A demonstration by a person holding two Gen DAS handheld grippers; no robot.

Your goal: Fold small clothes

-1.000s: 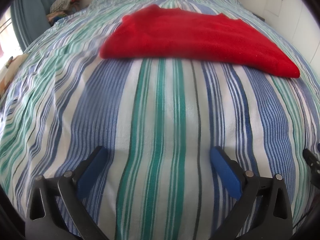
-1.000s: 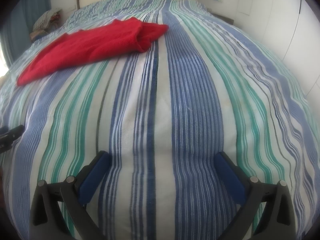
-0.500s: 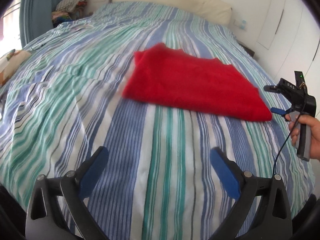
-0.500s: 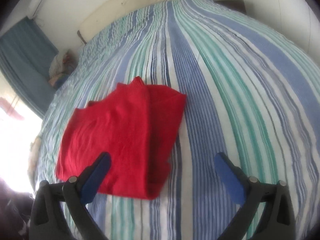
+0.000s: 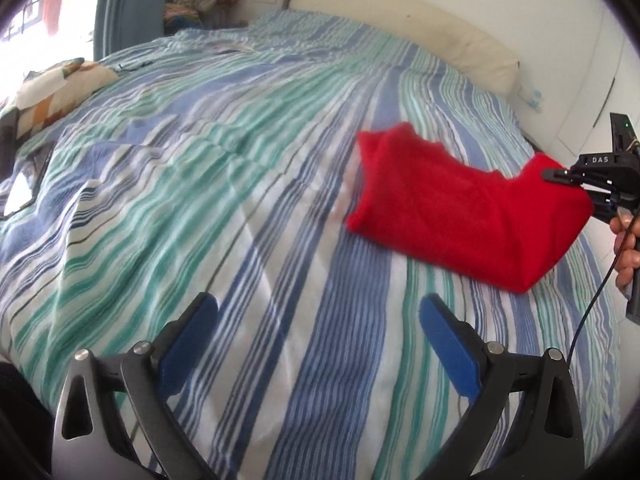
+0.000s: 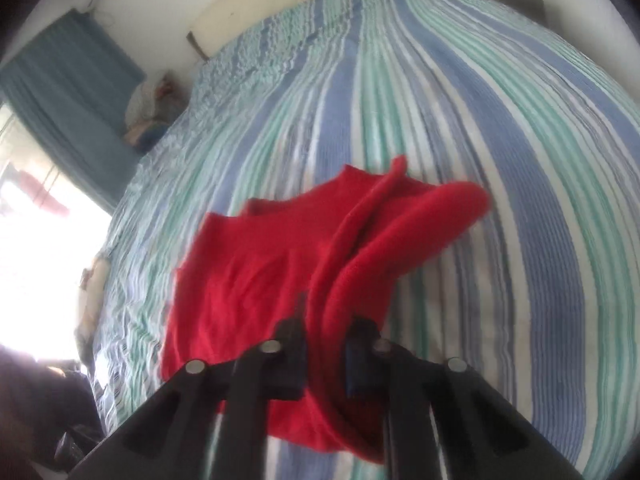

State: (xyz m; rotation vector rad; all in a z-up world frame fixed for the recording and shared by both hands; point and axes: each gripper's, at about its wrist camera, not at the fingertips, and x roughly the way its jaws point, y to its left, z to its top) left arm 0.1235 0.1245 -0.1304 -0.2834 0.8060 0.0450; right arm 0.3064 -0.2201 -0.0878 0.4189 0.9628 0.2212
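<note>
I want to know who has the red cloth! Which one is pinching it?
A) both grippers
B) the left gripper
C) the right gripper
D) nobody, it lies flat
C: the right gripper has its fingers shut on a lifted edge of the red cloth, while the left gripper hangs open over the striped bedspread.

Red garment [image 5: 460,216] — folded, soft knit; lies on the bed, near edge lifted, bunched.
</note>
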